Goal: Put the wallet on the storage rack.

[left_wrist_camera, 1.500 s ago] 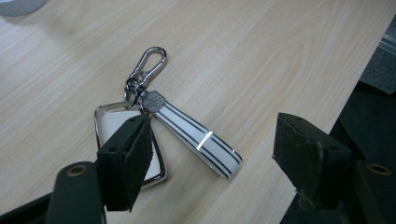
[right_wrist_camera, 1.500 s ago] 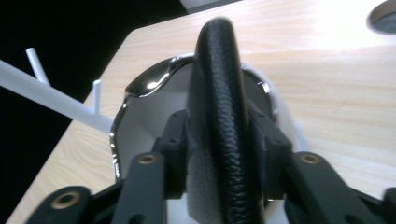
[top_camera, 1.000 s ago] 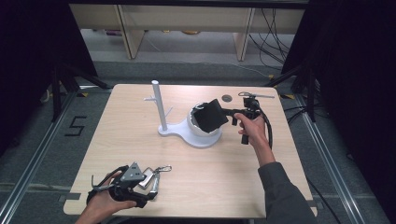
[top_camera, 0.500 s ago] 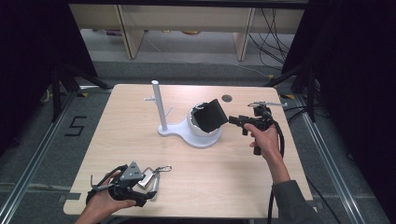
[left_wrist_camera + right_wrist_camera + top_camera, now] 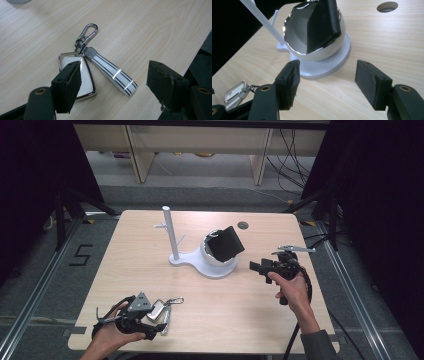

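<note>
Wooden table [image 5: 150,275]: black wallet [image 5: 226,244] stands in white bowl stand [image 5: 215,262]; right gripper [image 5: 260,267], jaws just opening and empty, lies beside that stand; left gripper [image 5: 159,326], spread, straddles key fob [image 5: 77,72].

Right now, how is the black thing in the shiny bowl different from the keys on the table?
The black wallet stands tilted in the white bowl, poking above its rim; the key fob lies flat on the table. The wallet is dark and matte; the fob is white with shiny metal edging, plus a striped strap and clip. The wallet is the bigger one. Neither is held by a gripper.
</note>
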The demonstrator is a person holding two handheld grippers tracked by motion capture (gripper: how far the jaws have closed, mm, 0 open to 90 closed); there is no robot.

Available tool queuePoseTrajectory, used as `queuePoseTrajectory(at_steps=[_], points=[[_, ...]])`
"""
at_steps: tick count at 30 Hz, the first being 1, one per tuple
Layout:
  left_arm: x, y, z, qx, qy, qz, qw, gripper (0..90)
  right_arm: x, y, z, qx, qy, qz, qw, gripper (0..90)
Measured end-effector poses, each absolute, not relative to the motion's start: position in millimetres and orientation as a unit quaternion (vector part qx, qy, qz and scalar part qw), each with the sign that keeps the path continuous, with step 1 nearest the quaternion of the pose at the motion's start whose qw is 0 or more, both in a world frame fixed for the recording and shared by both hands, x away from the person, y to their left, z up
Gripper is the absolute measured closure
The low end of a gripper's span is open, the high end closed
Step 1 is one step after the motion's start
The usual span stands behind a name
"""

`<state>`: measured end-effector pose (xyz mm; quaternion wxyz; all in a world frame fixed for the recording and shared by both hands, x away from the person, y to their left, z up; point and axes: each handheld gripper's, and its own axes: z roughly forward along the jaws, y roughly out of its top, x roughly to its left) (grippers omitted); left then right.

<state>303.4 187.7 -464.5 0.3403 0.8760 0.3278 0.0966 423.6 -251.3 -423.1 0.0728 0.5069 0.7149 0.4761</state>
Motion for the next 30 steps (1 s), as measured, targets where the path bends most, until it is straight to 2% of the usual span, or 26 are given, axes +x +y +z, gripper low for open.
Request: queuePoseTrajectory(at_steps=[18, 30], points=[[306, 187, -469, 0.872, 0.336, 0.099, 0.342, 27.2, 395, -240, -448, 0.490, 0.741, 0.457, 0.058, 36.0], [308, 189, -471, 0.867, 0.347, 0.103, 0.342, 26.5, 370, -218, -465, 0.460, 0.775, 0.430, 0.056, 30.2]])
